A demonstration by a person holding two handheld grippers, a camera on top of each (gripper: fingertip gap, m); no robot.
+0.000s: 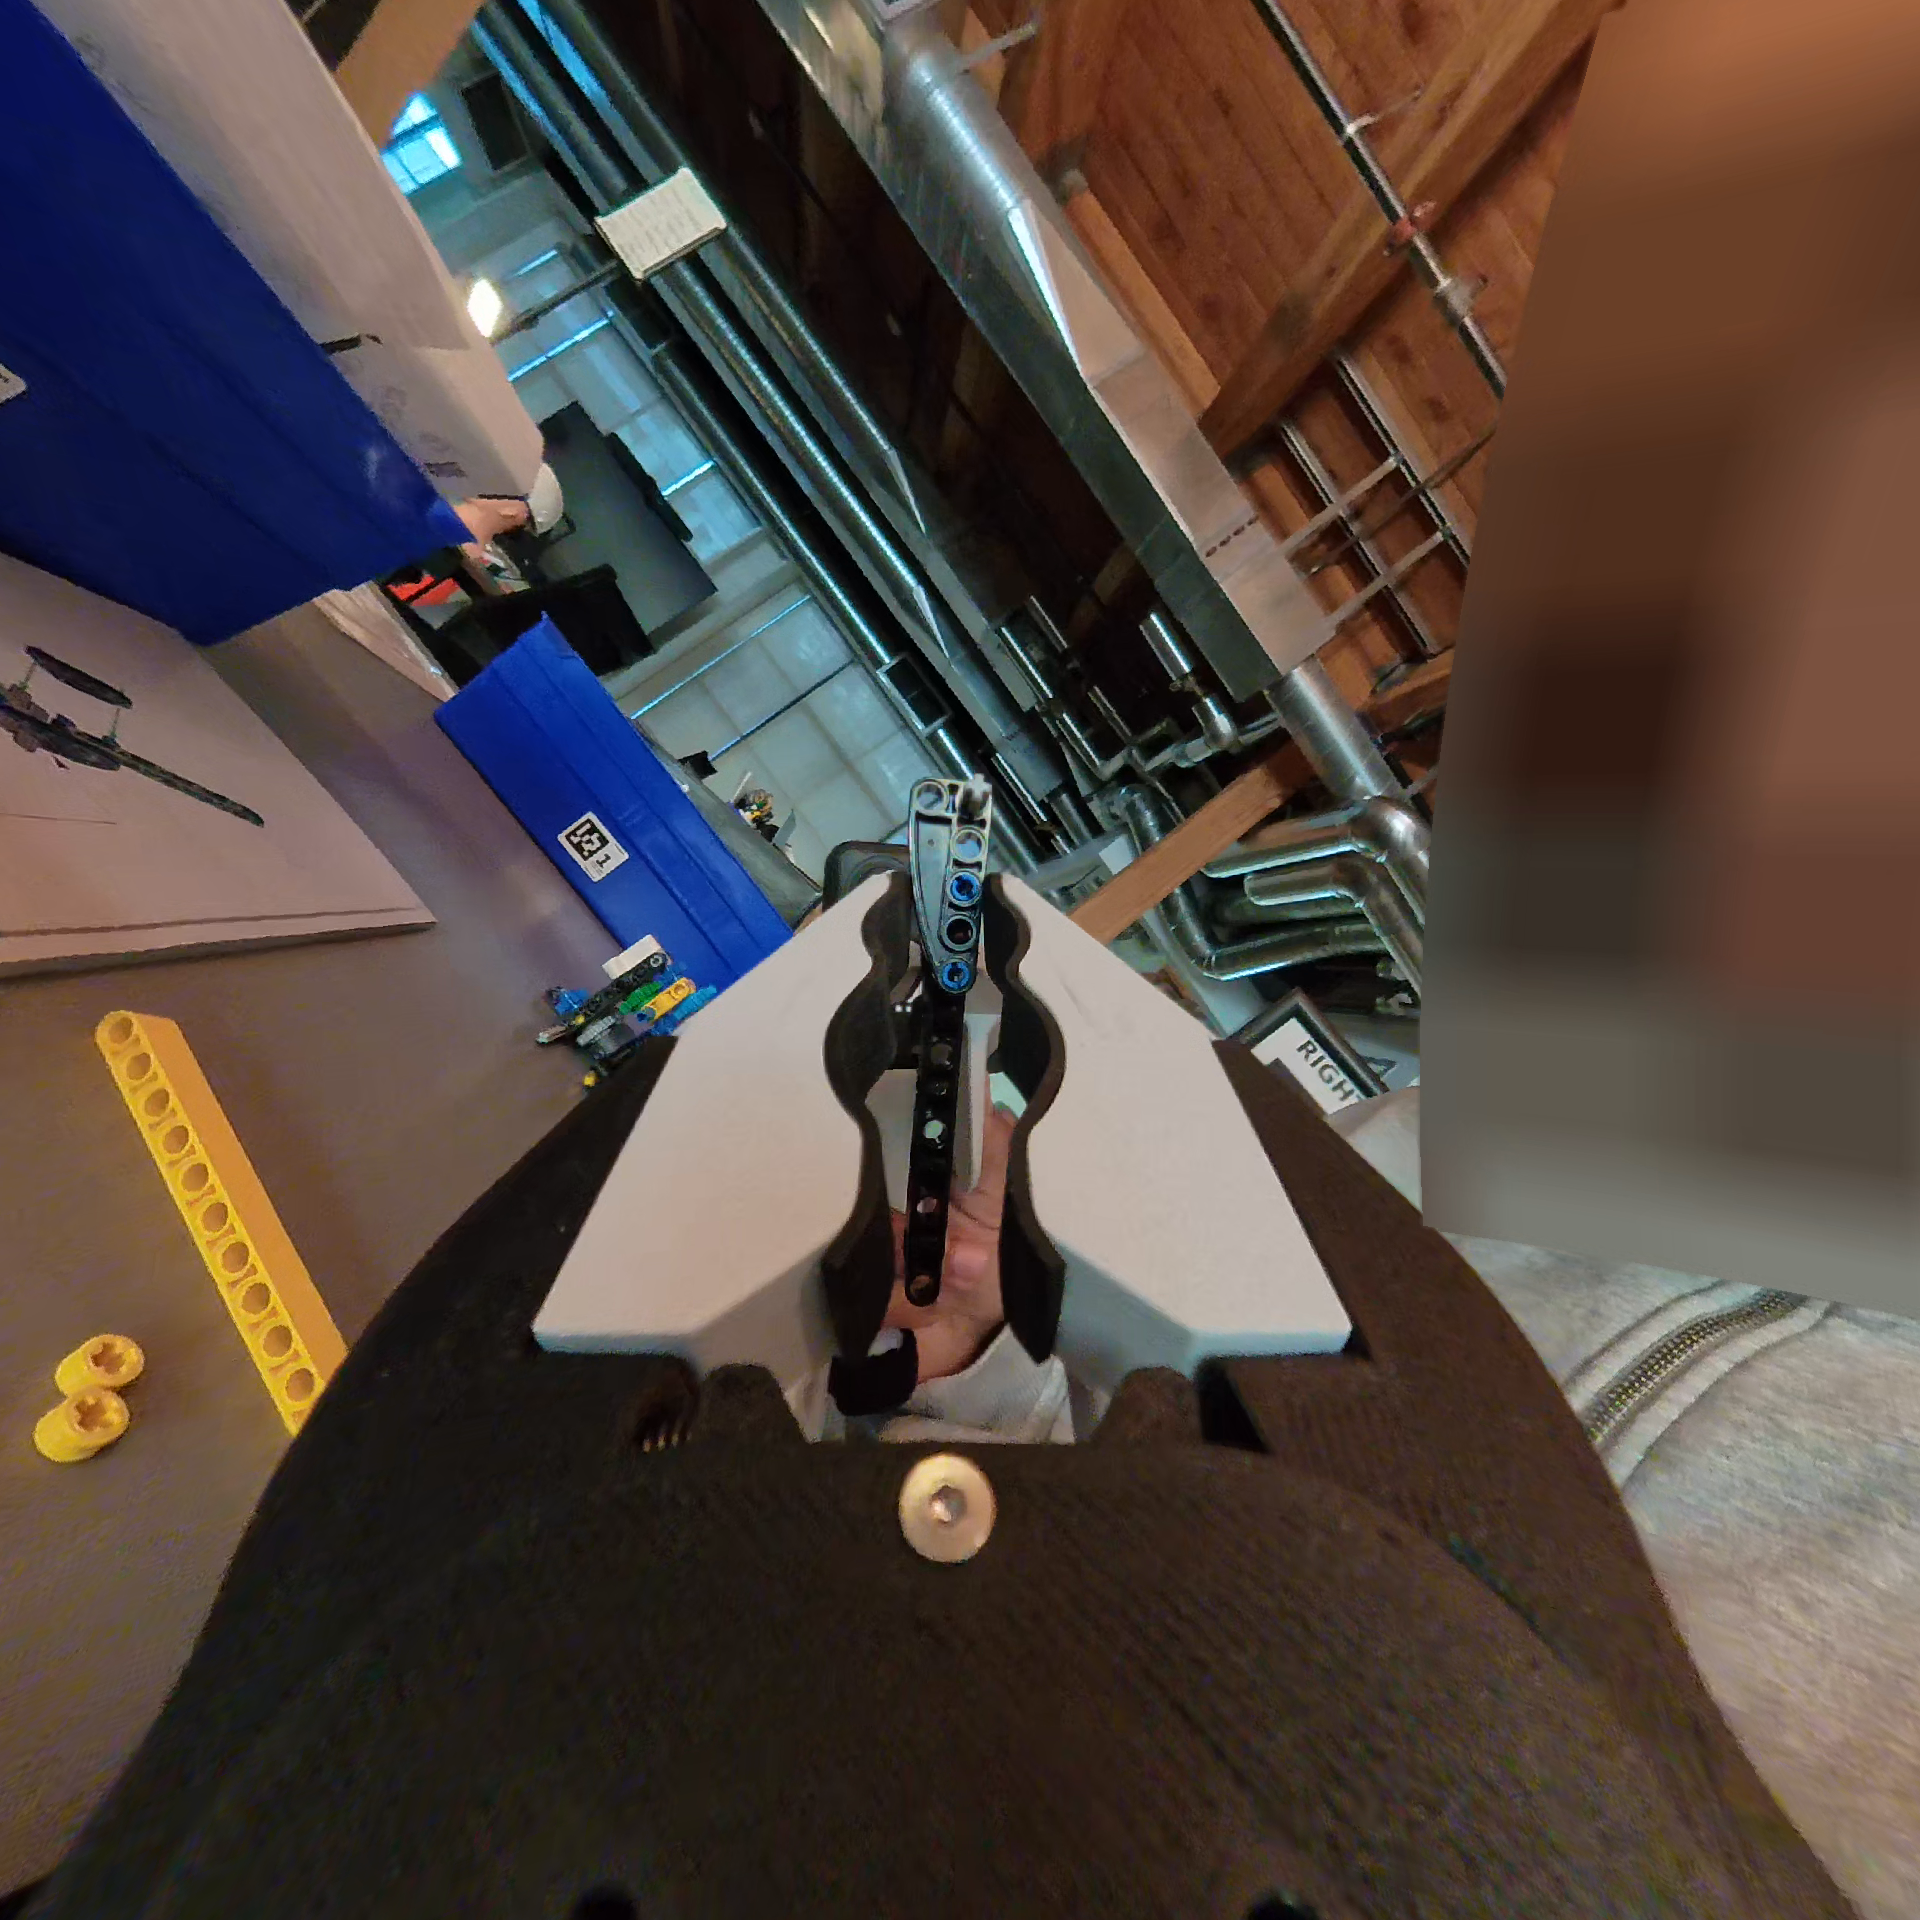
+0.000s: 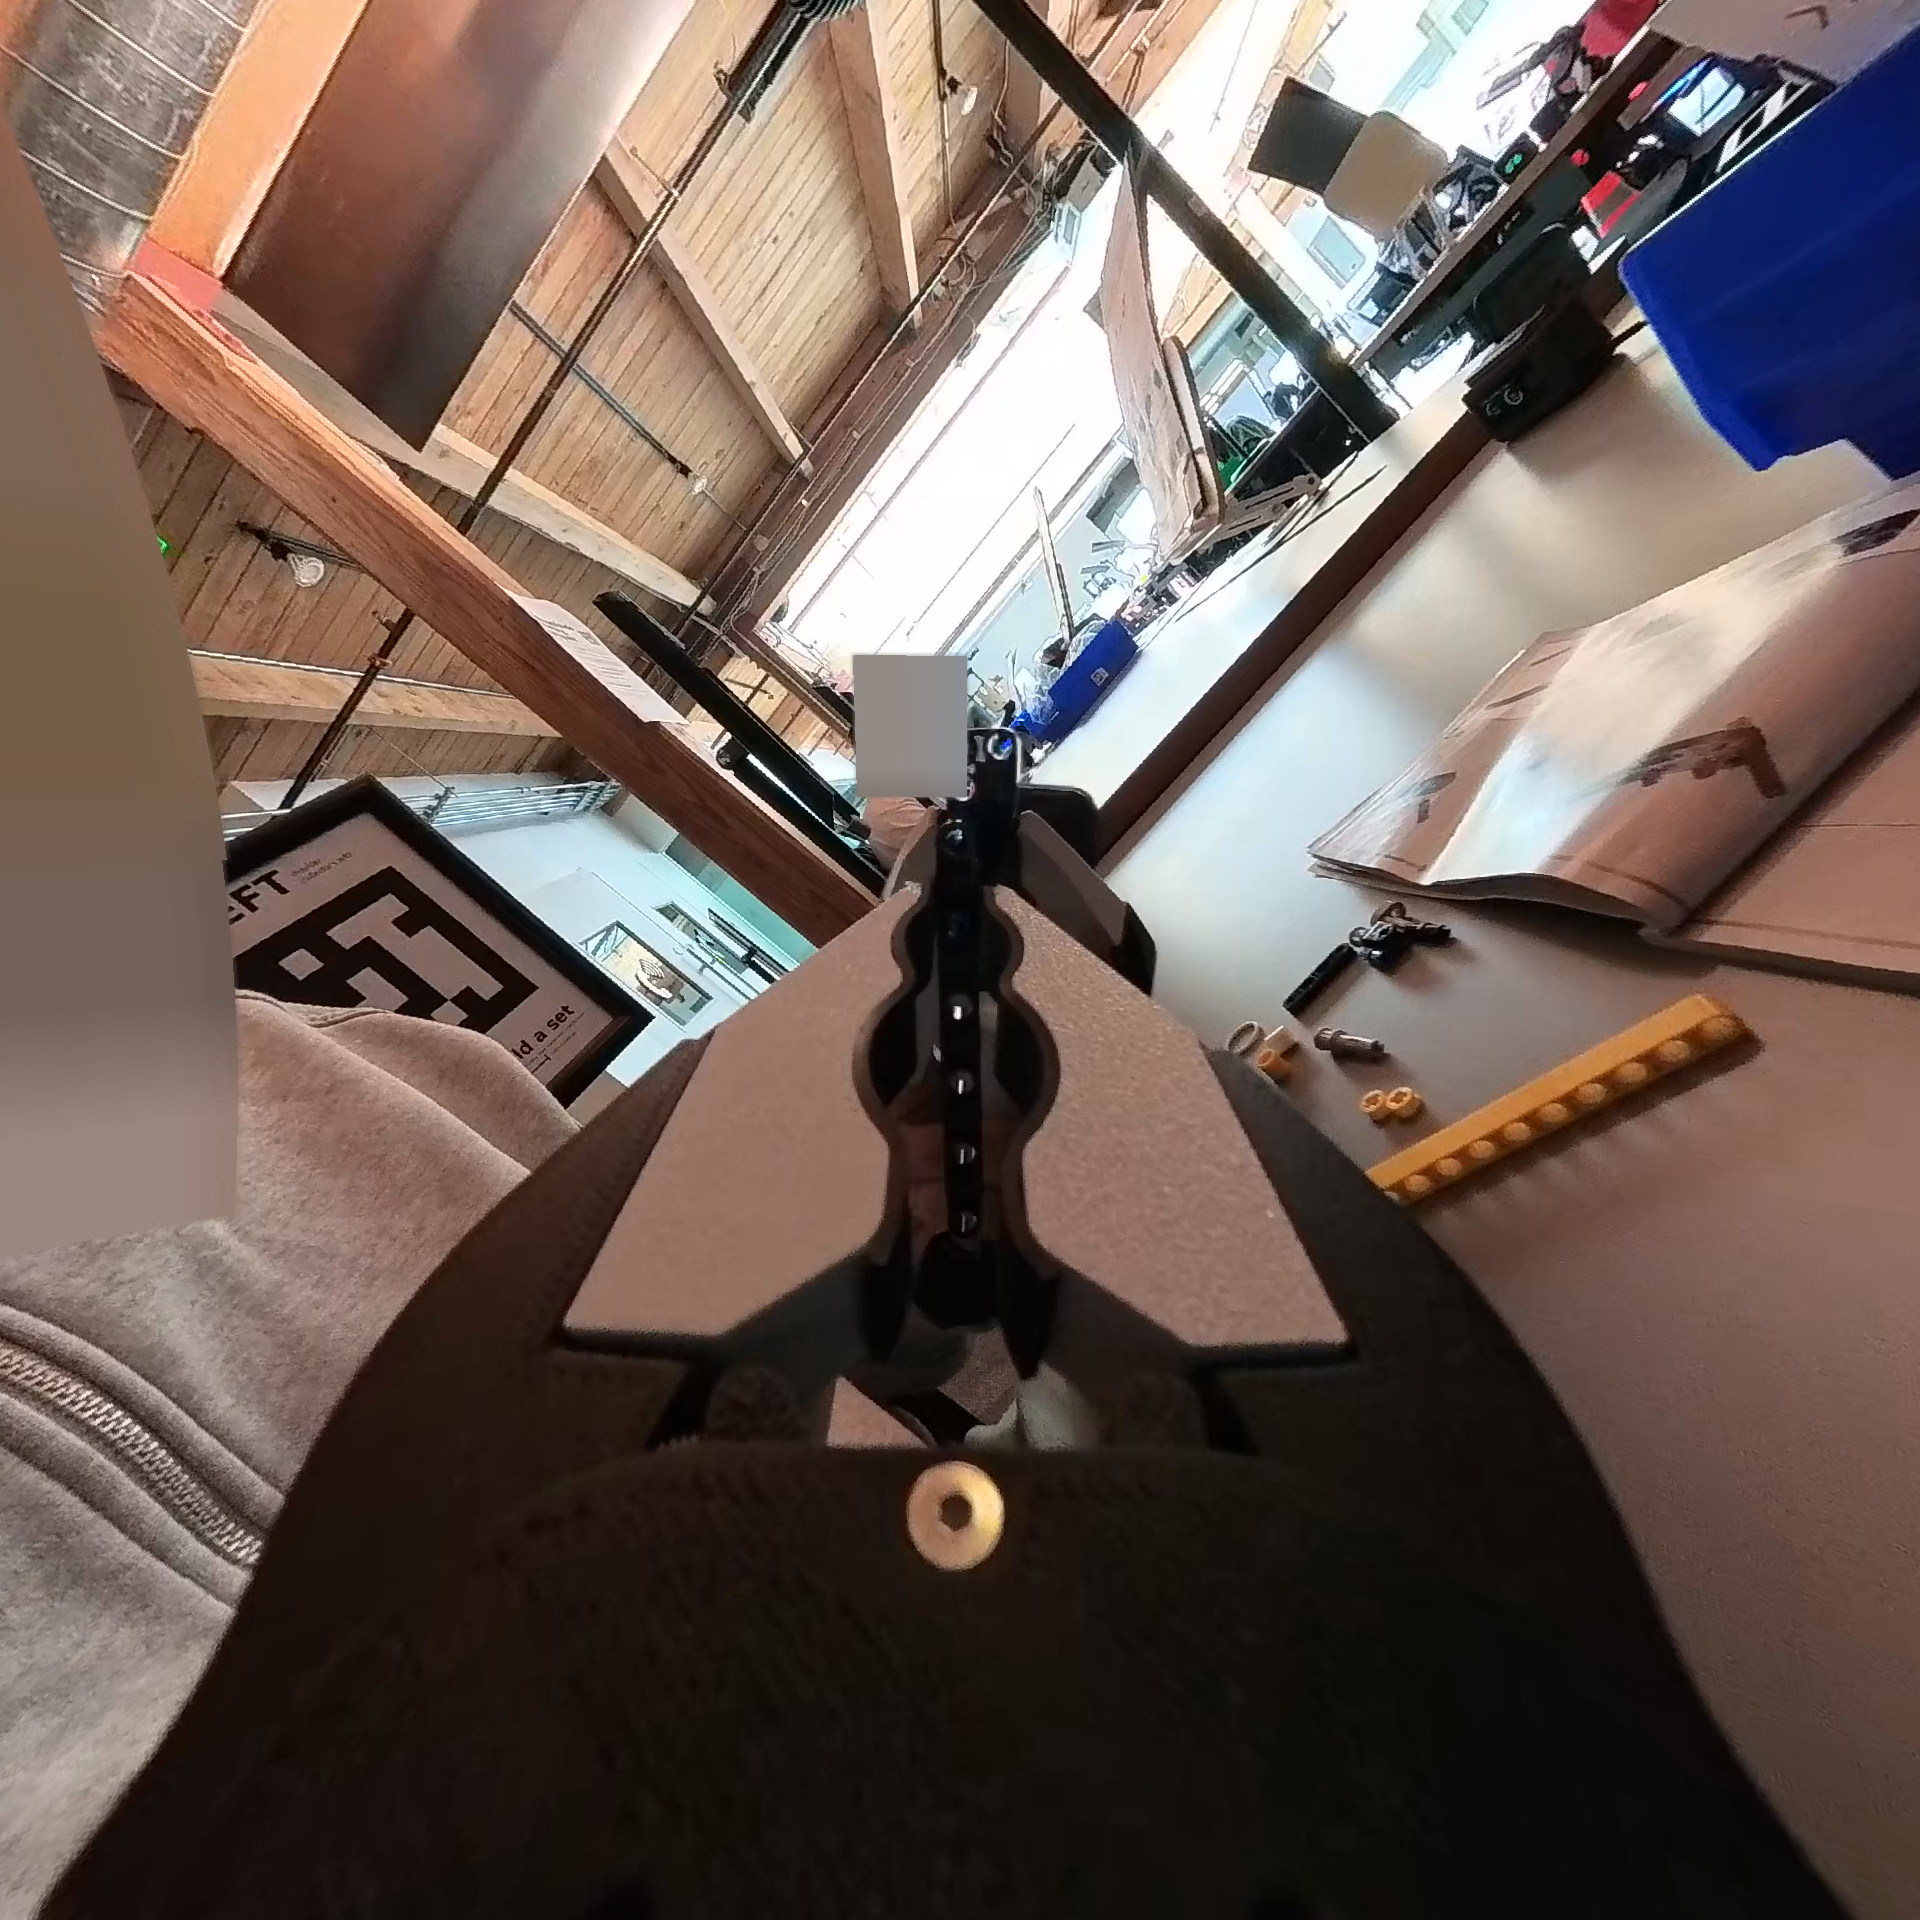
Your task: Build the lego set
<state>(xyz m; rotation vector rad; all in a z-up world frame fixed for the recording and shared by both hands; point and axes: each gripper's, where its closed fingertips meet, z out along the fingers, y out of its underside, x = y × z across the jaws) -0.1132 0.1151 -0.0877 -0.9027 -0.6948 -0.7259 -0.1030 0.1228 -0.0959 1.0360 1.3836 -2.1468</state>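
A black beam with holes and blue pins (image 1: 938, 1049) stands on end between the fingers of my left gripper (image 1: 943, 894), which is shut on it. Its curved top pokes out past the fingertips. In the right wrist view the same kind of black beam (image 2: 961, 1039) shows edge-on between the fingers of my right gripper (image 2: 961, 894), also shut on it. Both grippers are held up above the table and face each other. Part of the other gripper and a hand show through the gap behind the beam.
On the grey table lie a long yellow beam (image 1: 208, 1205) (image 2: 1558, 1101), two yellow bushes (image 1: 88, 1392) (image 2: 1392, 1103), a small mixed assembly (image 1: 623, 1003), small loose parts (image 2: 1340, 1042), an open instruction booklet (image 2: 1662, 810) and blue bins (image 1: 623, 790). A grey hoodie (image 2: 208, 1351) is close.
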